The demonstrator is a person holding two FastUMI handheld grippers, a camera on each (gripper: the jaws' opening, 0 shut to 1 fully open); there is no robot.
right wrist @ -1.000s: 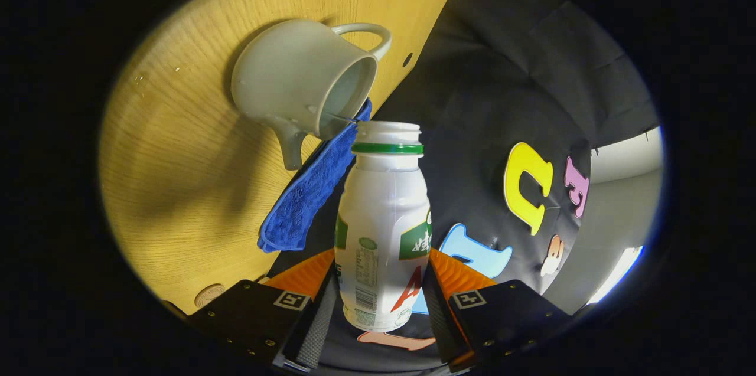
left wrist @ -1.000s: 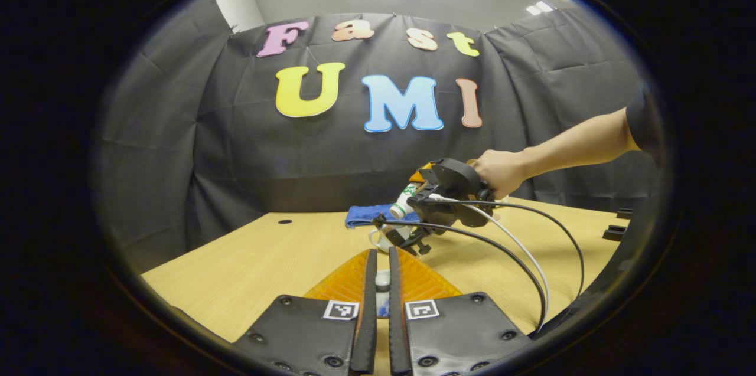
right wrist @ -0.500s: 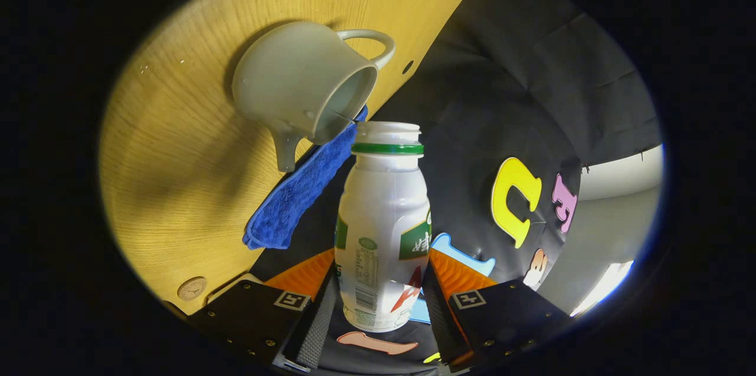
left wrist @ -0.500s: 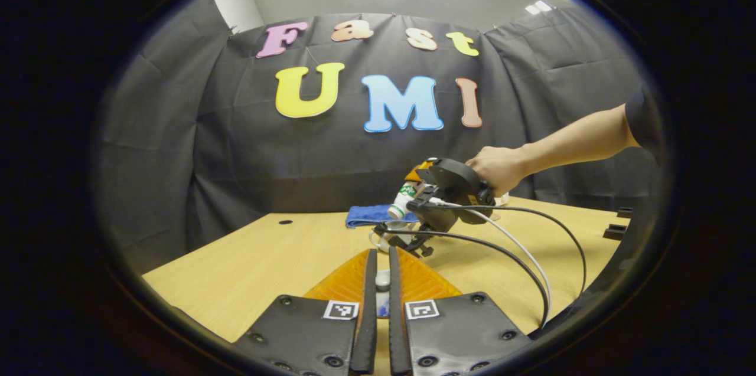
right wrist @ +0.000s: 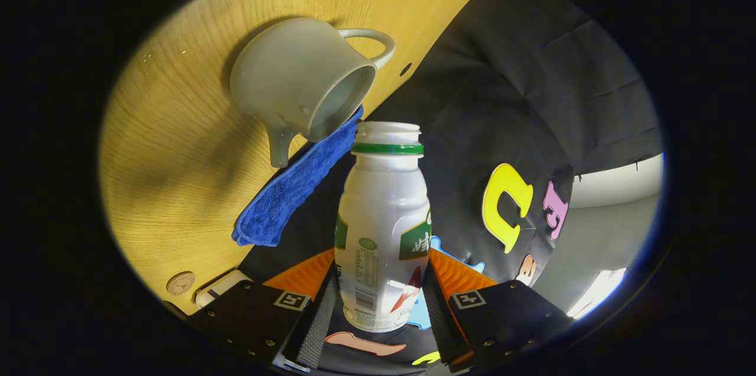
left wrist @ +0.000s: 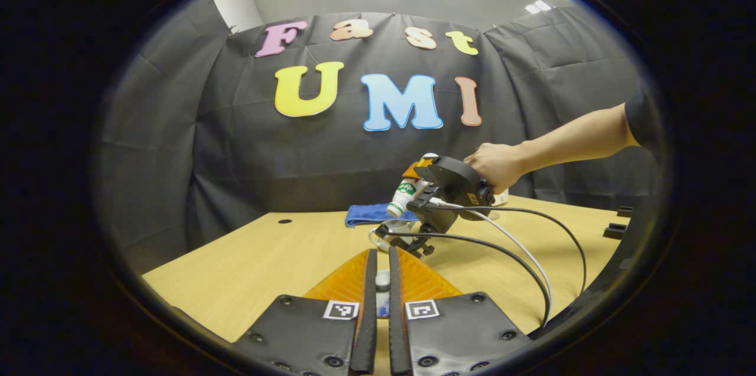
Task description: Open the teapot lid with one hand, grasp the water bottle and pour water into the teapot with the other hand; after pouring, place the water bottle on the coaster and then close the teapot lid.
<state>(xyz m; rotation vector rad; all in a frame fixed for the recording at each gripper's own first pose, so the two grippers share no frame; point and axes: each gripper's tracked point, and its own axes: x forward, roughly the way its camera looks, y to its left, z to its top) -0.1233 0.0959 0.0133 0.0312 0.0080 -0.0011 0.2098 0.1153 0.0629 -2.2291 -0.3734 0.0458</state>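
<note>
In the right gripper view a white water bottle [right wrist: 383, 228] with a green neck ring and no cap sits between the fingers of my right gripper [right wrist: 383, 264], which is shut on it. Its mouth is near the rim of the grey teapot [right wrist: 301, 84], which stands open without its lid. In the left gripper view a hand holds the right gripper [left wrist: 413, 190] with the bottle [left wrist: 403, 198] tilted mouth-down over the teapot [left wrist: 387, 233]. My left gripper [left wrist: 381, 253] is shut on a small pale knob, the teapot lid [left wrist: 383, 280], held well short of the teapot.
A folded blue cloth [right wrist: 289, 193] lies behind the teapot by the table's far edge. A round coaster [right wrist: 181, 283] and a small white object [right wrist: 221, 285] lie near the right gripper. Cables [left wrist: 531, 258] trail from the right gripper across the wooden table [left wrist: 248, 264].
The right gripper has risen a little and turned with the bottle, its mouth drawing back from the teapot's rim. A thin thread of water seen earlier no longer shows. The left gripper has stayed still.
</note>
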